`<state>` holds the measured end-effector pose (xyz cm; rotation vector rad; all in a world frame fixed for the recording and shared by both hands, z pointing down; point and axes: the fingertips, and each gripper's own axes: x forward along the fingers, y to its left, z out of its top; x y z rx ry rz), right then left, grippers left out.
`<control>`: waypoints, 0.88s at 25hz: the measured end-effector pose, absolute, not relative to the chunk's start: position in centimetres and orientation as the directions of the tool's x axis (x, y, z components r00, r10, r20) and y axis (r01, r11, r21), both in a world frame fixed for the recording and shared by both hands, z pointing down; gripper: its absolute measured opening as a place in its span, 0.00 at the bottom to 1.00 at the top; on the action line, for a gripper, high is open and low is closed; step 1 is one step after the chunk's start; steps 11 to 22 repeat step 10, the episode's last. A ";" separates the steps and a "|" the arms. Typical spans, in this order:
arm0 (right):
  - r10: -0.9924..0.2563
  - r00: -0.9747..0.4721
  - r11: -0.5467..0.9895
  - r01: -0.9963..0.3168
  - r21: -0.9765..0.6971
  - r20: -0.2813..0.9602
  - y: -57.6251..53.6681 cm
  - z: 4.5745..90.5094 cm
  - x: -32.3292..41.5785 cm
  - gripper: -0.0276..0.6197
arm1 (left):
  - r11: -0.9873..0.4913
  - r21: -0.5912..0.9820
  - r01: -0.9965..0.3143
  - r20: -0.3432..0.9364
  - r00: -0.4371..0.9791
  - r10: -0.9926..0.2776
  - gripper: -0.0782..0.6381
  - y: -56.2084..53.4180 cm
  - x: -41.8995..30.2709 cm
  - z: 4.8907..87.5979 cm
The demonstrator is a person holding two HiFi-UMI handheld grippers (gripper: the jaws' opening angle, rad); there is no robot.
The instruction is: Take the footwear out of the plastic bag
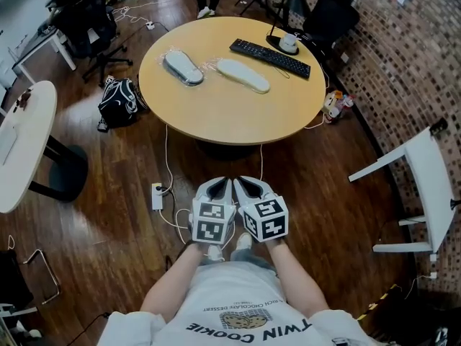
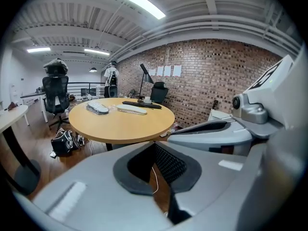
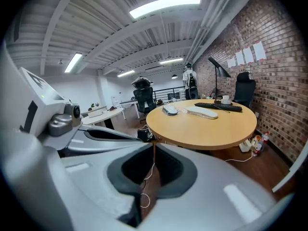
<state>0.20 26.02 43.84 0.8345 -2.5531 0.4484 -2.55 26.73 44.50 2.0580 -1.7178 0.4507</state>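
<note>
Two pieces of footwear lie on the round wooden table point(image 1: 223, 117): a grey one point(image 1: 183, 68) wrapped in clear plastic and a pale one point(image 1: 243, 75) beside it, which also looks wrapped. Both show far off in the left gripper view, grey point(image 2: 97, 108) and pale point(image 2: 131, 109), and in the right gripper view, grey point(image 3: 170, 110) and pale point(image 3: 202, 112). My left gripper point(image 1: 215, 186) and right gripper point(image 1: 252, 184) are held side by side close to my body, well short of the table. Each is shut with nothing in it, left gripper point(image 2: 155, 144) and right gripper point(image 3: 153, 144).
A black keyboard point(image 1: 270, 58) and a white mug point(image 1: 289, 42) sit at the table's far right. A black bag point(image 1: 119, 103) and a power strip point(image 1: 157, 196) with cables lie on the wood floor. A white table point(image 1: 21, 143) stands left, white furniture point(image 1: 425, 186) right.
</note>
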 end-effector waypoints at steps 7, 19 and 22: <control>-0.502 -0.727 0.757 -0.631 -0.167 0.468 28.4 43.6 -1.7 0.06 | -0.172 0.108 -0.979 0.479 0.203 -0.854 0.12 28.7 -4.3 43.9; -0.504 -0.724 0.755 -0.634 -0.168 0.470 29.2 44.1 -2.2 0.06 | -0.173 0.113 -0.978 0.476 0.206 -0.855 0.12 29.3 -4.8 44.6; -0.504 -0.724 0.755 -0.634 -0.168 0.470 29.2 44.1 -2.2 0.06 | -0.173 0.113 -0.978 0.476 0.206 -0.855 0.12 29.3 -4.8 44.6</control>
